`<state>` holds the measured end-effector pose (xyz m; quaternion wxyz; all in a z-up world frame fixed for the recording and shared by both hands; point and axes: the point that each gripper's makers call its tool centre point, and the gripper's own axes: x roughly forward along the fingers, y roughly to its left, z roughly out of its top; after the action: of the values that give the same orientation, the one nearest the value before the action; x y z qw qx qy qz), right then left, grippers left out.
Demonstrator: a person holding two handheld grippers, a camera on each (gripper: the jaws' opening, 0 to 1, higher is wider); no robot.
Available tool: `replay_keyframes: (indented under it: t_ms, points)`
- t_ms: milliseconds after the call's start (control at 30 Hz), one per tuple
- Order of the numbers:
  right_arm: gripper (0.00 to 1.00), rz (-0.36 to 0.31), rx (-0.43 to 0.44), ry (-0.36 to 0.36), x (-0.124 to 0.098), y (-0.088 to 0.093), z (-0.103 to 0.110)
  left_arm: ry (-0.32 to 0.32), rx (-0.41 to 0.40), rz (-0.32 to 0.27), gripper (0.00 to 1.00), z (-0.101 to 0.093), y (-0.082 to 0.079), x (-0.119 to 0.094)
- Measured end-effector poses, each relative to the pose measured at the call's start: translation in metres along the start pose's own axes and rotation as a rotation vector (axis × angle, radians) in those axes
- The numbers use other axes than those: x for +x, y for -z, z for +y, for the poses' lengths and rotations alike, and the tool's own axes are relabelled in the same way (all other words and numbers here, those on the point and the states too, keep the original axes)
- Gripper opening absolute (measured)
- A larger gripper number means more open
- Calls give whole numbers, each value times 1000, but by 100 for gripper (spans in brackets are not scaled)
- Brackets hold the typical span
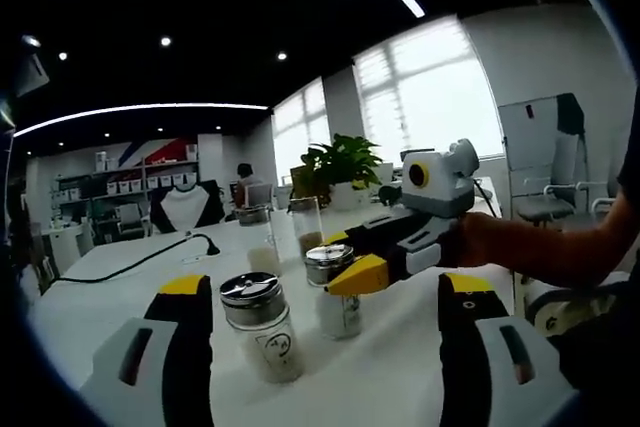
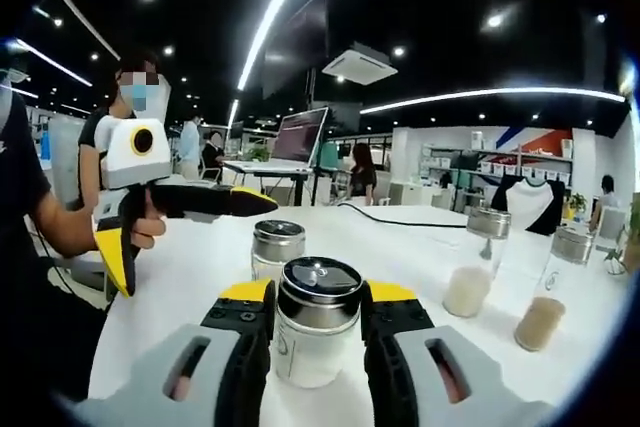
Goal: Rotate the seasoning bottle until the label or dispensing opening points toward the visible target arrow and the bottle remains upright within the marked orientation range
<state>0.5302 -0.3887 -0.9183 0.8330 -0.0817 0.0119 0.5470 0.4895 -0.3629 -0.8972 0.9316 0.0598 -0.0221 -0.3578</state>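
**Gripping one bottle, hovering by another**

Clamping from both sides, the right gripper (image 2: 315, 319) has its yellow-tipped jaws pressed against a seasoning bottle (image 2: 316, 322) with a shiny metal cap and pale contents, which stands upright on the white table (image 2: 400, 237). The left gripper (image 1: 325, 299) has its jaws spread wide, with a second capped bottle (image 1: 262, 327) standing free between them, nearer the left jaw. Just behind the held bottle stands a third capped bottle (image 2: 276, 250). Further off to the right are two taller jars (image 2: 473, 262) holding pale and brown powders. A black cable (image 1: 140, 260) trails across the table.
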Motion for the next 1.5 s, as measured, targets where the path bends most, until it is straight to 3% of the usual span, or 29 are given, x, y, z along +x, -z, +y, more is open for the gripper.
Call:
replay_keyframes:
  t_ms: [900, 1000, 1067, 1500]
  points:
    - [33, -24, 19, -43, 2, -3, 5, -2, 16, -2, 98, -2, -2, -1]
    - [38, -104, 73, -23, -6, -22, 1, -3, 16, -6, 98, -2, -4, -2]
    - [38, -121, 76, 0, -12, -27, -4, -3, 15, -9, 98, -1, -5, -3]
    - [41, -118, 103, 136, -21, -31, -28, -13, 1, -30, 99, 5, -11, -5]
